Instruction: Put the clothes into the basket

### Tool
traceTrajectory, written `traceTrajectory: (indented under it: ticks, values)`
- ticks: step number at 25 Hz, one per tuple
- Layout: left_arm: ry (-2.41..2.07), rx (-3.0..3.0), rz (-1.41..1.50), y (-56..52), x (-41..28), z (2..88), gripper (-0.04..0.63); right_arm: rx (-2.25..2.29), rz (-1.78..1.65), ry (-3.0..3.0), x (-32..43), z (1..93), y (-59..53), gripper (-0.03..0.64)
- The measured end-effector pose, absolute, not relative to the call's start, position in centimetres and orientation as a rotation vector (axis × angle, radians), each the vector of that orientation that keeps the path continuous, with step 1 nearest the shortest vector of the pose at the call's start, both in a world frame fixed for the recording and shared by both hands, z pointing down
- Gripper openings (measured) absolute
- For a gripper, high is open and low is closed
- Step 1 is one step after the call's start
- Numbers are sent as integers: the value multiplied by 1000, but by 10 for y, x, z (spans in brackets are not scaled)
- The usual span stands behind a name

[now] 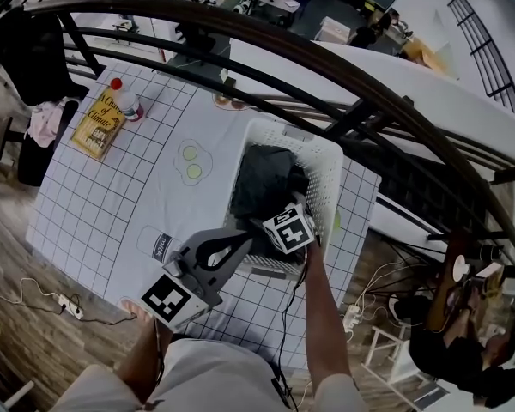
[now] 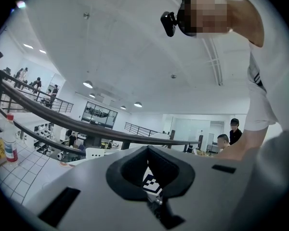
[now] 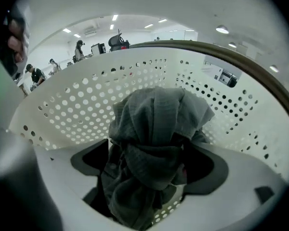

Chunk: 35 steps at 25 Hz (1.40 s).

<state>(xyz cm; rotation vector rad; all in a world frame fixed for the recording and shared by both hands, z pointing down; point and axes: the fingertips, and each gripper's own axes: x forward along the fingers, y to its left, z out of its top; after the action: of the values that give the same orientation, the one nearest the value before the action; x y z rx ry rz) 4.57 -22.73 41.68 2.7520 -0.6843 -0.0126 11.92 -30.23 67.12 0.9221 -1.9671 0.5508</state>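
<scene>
While the right gripper [image 3: 154, 150] hangs over the white basket [image 3: 77, 109], its fingers [image 3: 233, 186] stand wide apart, the dark grey clothes [image 3: 154, 124] bunched loosely between them, ungripped.

I read one title: the yellow book [image 1: 97, 124] on the grid mat [image 1: 94, 204] carries script that looks like "A Change of Climate". The mat's printed tag [image 1: 160, 245] is too small to read.
</scene>
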Motion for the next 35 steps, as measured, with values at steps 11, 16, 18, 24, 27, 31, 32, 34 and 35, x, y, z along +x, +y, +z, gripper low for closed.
traceTrajectory:
  ticks: [11,16,18,24,27,31,32,34,35]
  values:
    - [-679,2783,-42,-211,43,399,5,1063,355,-2015,132,599,-300,479]
    - [-671,2799,-44,-198,43,391,5,1171,279,-2092,134,566,-285,415]
    - [-668,2804,-41,-193,43,390,5,1230,228,-2119,135,550,-276,366]
    - [-682,2821,-42,-176,41,387,5,1377,138,-2253,127,498,-226,270]
    - [-680,2818,-20,-164,39,388,5,1419,125,-2342,113,478,-185,224]
    - [-669,2822,4,-147,36,387,5,1573,105,-2442,109,443,-133,130]
    - [-668,2823,10,-143,35,386,5,1619,125,-2446,114,440,-120,107]
    - [-667,2827,15,-134,34,384,5,1688,165,-2444,124,435,-97,66]
    - [-664,2835,14,-130,34,382,5,1718,185,-2448,128,430,-88,57]
